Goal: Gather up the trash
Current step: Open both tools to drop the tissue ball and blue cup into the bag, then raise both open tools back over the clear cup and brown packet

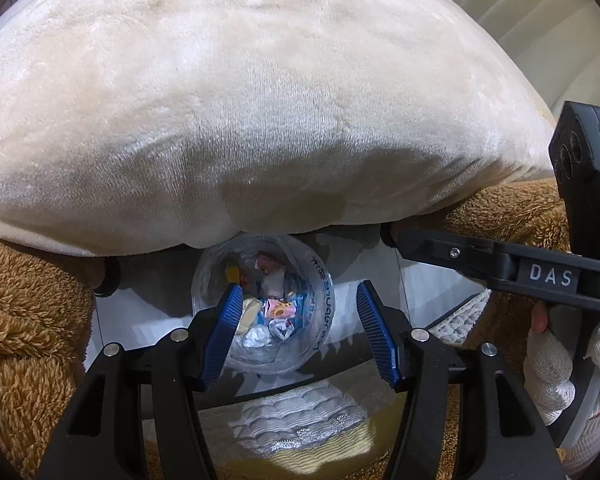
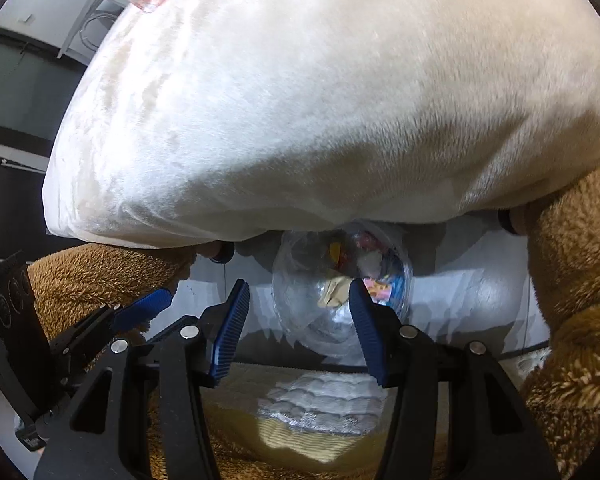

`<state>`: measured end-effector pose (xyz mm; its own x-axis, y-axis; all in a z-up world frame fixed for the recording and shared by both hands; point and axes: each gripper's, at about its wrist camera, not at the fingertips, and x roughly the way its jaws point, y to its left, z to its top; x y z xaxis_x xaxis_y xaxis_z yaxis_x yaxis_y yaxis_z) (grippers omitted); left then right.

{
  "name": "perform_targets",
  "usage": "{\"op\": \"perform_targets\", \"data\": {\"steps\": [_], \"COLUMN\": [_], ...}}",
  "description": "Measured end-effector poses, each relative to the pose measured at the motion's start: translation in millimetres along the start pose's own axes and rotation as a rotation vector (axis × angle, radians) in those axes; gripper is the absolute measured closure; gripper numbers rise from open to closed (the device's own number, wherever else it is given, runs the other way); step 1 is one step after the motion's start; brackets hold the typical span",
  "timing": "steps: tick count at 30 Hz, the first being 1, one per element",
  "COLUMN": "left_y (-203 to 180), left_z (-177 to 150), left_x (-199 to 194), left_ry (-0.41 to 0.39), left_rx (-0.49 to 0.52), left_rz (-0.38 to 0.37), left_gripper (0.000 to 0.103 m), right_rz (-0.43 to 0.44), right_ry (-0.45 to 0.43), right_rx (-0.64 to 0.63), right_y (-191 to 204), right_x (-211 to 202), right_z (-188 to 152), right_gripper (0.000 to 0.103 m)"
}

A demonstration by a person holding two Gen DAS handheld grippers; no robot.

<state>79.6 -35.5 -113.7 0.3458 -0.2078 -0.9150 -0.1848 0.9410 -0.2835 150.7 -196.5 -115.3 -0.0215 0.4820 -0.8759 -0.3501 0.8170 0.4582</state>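
Note:
A clear plastic bag [image 1: 260,300] filled with crumpled colourful wrappers lies on a white surface, partly under a large cream plush cushion [image 1: 240,100]. My left gripper [image 1: 298,308] is open, its blue pads on either side of the bag's right part, not closed on it. In the right wrist view the bag [image 2: 340,292] lies ahead; my right gripper [image 2: 298,308] is open and empty, its right pad in front of the bag. The right gripper's arm shows at the right of the left wrist view, its fingertips hidden under the cushion. The left gripper's blue pad [image 2: 144,308] shows at the left.
The cream cushion [image 2: 320,100] overhangs the bag. Brown fuzzy plush [image 1: 24,320] flanks both sides, also in the right wrist view [image 2: 572,280]. A white quilted cloth [image 1: 300,416] lies below the grippers. A gloved hand [image 1: 548,364] holds the right gripper.

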Motion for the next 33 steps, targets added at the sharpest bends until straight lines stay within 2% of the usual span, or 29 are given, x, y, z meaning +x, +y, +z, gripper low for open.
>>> {"op": "perform_targets", "data": {"steps": [4,8,13,16,21,22,24,26,27,28,29,31,33], "left_y": [0,-8,-8,-5,-2,0,-2,0,1,1,1,3,6], "left_z": [0,-2,2,10,32,37,47,59,64,71,76,87,102], "left_x": [-16,-38,-63,-78,-98,-100,-107,-113,-115,-116,-117,-118,-117], "left_ry": [-0.069,-0.179,-0.3,-0.362,-0.428,-0.441,-0.465,-0.494,-0.501,-0.506,-0.509,-0.529,-0.539], "left_rx": [0.016,0.09,0.139,0.151,0.173,0.176,0.187,0.198,0.204,0.217,0.232,0.255,0.266], "left_rz": [-0.018,-0.028,-0.035,-0.045,-0.04,-0.035,-0.021,-0.003,0.006,0.009,0.007,0.024,0.025], "left_gripper": [0.045,0.045,0.045,0.034,0.031,0.023,0.014,0.011,0.006,0.006,0.006,0.006,0.006], "right_rz": [0.04,0.087,0.097,0.101,0.074,0.073,0.074,0.065,0.056,0.048,0.045,0.032,0.033], "right_ry": [-0.079,-0.163,-0.298,-0.359,-0.444,-0.458,-0.475,-0.504,-0.524,-0.545,-0.566,-0.613,-0.643], "right_rx": [-0.061,-0.115,-0.181,-0.206,-0.283,-0.294,-0.325,-0.364,-0.383,-0.401,-0.42,-0.464,-0.491], "right_y": [4,8,13,13,22,26,32,37,40,43,45,49,51], "right_x": [-20,-43,-75,-90,-109,-112,-115,-119,-122,-124,-127,-131,-134], "right_z": [-5,-7,-5,3,20,24,33,41,45,48,51,56,63], "right_gripper": [0.051,0.051,0.051,0.049,0.044,0.043,0.033,0.032,0.032,0.032,0.026,0.005,0.005]}}
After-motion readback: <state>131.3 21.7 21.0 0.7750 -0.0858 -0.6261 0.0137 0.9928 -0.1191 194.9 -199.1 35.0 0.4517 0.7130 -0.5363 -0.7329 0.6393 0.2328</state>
